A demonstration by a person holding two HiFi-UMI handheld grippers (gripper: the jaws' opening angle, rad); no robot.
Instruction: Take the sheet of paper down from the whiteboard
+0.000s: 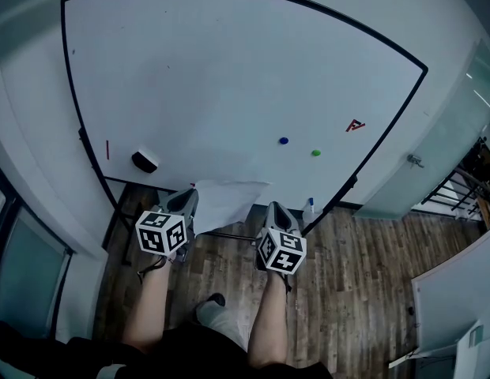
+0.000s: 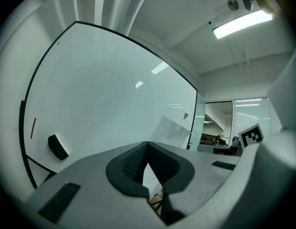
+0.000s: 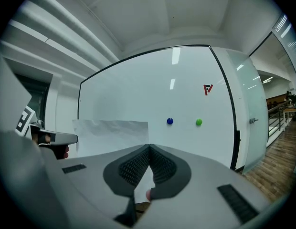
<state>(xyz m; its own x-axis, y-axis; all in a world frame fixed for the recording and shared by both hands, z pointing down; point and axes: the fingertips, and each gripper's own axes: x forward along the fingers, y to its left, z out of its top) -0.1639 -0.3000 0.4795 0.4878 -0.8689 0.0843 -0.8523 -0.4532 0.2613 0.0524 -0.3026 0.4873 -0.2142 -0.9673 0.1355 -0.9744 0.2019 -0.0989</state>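
Below whiteboard (image 1: 229,77), sheet of paper (image 1: 227,200) spans sideways between claws; left claw (image 1: 184,200) and right claw (image 1: 278,212) each pinch one end.

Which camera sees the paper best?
The right gripper view: the sheet of paper faces it, wide and flat. The head view shows the sheet small, seen from above; the left gripper view catches only a slanted part of the sheet.

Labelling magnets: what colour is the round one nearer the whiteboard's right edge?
Green round magnet, clearest in right gripper view.
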